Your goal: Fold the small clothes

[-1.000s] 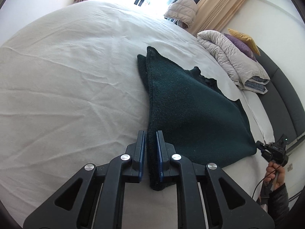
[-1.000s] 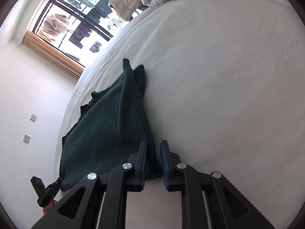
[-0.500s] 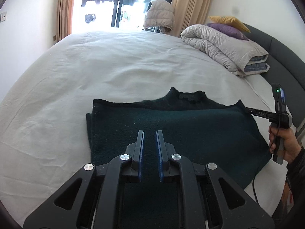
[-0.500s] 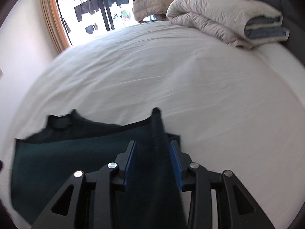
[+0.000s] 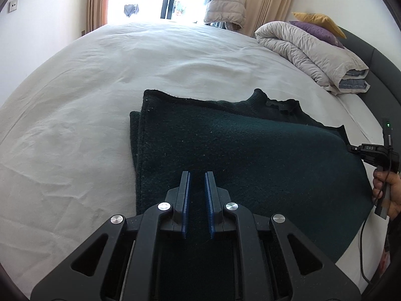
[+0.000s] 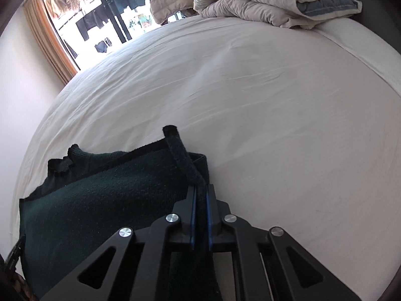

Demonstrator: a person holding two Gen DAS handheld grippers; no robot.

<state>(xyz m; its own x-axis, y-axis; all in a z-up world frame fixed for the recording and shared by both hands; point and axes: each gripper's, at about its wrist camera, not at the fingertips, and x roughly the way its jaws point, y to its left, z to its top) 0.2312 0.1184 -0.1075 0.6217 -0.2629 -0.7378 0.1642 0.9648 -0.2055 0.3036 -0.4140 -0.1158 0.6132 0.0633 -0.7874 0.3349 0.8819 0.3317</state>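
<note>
A dark green knit sweater (image 5: 238,155) lies folded on the white bed (image 5: 75,130), its neckline at the far edge. My left gripper (image 5: 198,175) sits over the near part of the sweater with its jaws nearly together; whether cloth is pinched between them I cannot tell. My right gripper (image 6: 199,188) is shut on the sweater's right edge (image 6: 185,160), which stands up as a thick ridge between the fingers. The right gripper also shows in the left wrist view (image 5: 368,150) at the sweater's right edge, held by a hand.
A rolled grey duvet (image 5: 308,50) with purple and yellow pillows lies at the head of the bed on the right. A padded jacket (image 5: 224,5) hangs by the bright window with curtains. White sheet (image 6: 275,100) stretches beyond the sweater.
Both grippers have swung round from the sweater's side edges to face across the bed. The sweater now lies broad and flat in front of them, and the right gripper has closed tighter on the edge.
</note>
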